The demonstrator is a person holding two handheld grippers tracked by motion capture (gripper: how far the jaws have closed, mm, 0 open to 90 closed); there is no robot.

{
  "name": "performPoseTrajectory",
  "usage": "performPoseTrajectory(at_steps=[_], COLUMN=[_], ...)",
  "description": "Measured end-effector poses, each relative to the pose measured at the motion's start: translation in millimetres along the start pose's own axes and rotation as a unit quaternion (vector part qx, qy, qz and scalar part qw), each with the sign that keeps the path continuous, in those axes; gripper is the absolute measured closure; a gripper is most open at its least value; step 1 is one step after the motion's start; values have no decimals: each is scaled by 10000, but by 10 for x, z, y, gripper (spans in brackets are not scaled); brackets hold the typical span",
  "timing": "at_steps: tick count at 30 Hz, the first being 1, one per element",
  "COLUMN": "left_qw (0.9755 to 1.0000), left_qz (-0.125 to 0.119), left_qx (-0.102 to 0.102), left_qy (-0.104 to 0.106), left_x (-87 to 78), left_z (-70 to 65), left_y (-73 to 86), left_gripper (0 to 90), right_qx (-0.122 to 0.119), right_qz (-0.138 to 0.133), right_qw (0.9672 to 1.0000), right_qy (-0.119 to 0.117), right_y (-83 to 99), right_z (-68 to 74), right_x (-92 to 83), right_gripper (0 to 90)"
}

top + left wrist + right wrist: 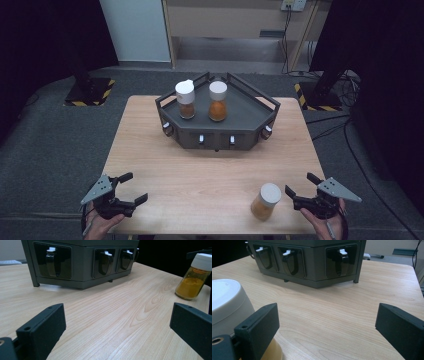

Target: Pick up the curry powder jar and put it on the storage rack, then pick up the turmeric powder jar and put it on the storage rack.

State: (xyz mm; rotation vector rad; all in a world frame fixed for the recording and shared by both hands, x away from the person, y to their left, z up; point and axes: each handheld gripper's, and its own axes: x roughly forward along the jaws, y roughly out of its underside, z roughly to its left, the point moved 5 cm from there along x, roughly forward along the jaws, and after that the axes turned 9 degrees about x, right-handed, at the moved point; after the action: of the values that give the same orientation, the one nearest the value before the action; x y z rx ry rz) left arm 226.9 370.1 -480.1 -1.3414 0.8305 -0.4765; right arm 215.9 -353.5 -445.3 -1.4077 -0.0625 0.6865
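Note:
A spice jar with a white cap and orange powder stands on the wooden table near its front right corner. Just right of it my right gripper is open, with nothing between its jaws; the right gripper view has the jar beside its left jaw, outside the gap. At the front left corner, my left gripper is open and empty too. From the left gripper view the jar stands far off at the right. Two more white-capped jars stand upright on a dark grey rack.
The rack sits at the table's far middle, its front faces set with dark recesses and white levers. On the floor behind stand two black posts with striped bases. Cables trail at the right.

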Motion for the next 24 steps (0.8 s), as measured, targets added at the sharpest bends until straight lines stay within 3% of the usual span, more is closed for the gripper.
performPoseTrajectory(at_steps=[8,24], left_qw=[10000,10000], left_qz=[-4,18], left_qx=[-5,-21], left_qy=[5,-5], left_x=[2,3], left_z=[0,-3], left_y=[-1,-4], left_gripper=[0,0], right_qx=[1,208], right_qz=[15,-271], right_qw=[10000,9992], right_qy=[17,186], right_y=[0,-50], right_z=[0,25], right_x=[1,-84], right_gripper=[48,30])
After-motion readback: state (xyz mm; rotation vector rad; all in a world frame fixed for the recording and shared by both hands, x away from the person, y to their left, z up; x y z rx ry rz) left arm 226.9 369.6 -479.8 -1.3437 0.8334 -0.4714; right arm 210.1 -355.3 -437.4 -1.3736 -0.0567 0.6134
